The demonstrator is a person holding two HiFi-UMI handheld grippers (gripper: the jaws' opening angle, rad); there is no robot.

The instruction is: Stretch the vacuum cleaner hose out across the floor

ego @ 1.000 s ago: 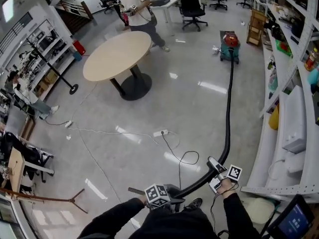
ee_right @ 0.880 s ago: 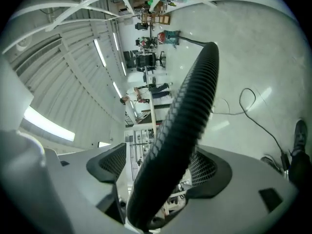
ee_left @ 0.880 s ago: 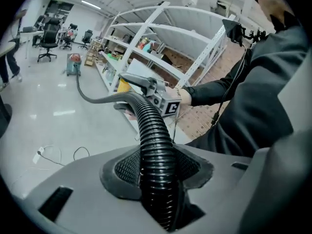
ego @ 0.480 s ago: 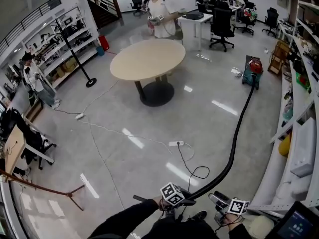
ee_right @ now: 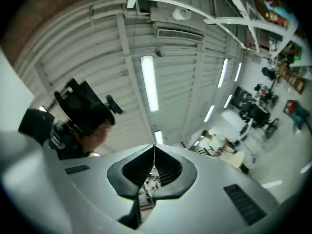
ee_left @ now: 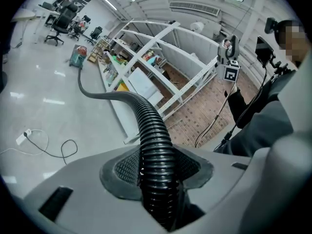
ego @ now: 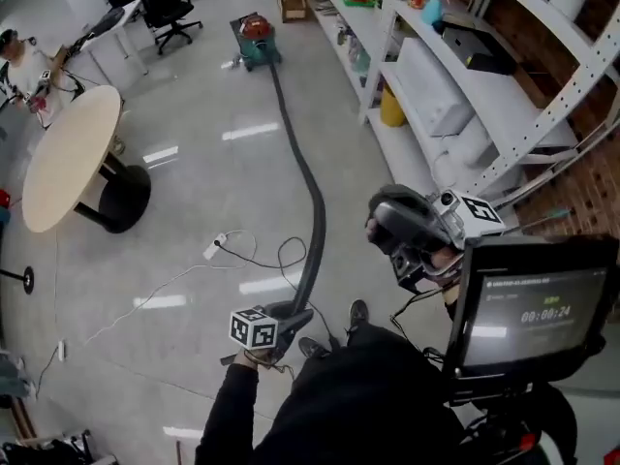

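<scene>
While your left gripper [ego: 296, 315] clamps the black hose [ego: 312, 211] between its dark, cross-hatched rubber pads [ee_left: 123, 167], the jaws stand partly apart around the round, ribbed tube. Your right gripper [ee_right: 154, 153] is held high beside the flat dark screen [ego: 538, 318]. Its jaws have just closed, the textured pads meet tip to tip, and nothing is between them. From your left grip the hose, a flexible corrugated tube, runs in one long, gently bending line across the glossy grey floor [ego: 194, 105]. It ends at the squat green-and-red canister vacuum cleaner [ego: 256, 39], which stands near the white metal shelving [ego: 542, 114]. Just beside the hose's near end, a thin black cable [ego: 281, 256] lies in loose loops. A white power strip [ego: 215, 247] is close by. Well to the side stands a round table [ego: 63, 158] with a smooth pale wooden top on a black pedestal base.
</scene>
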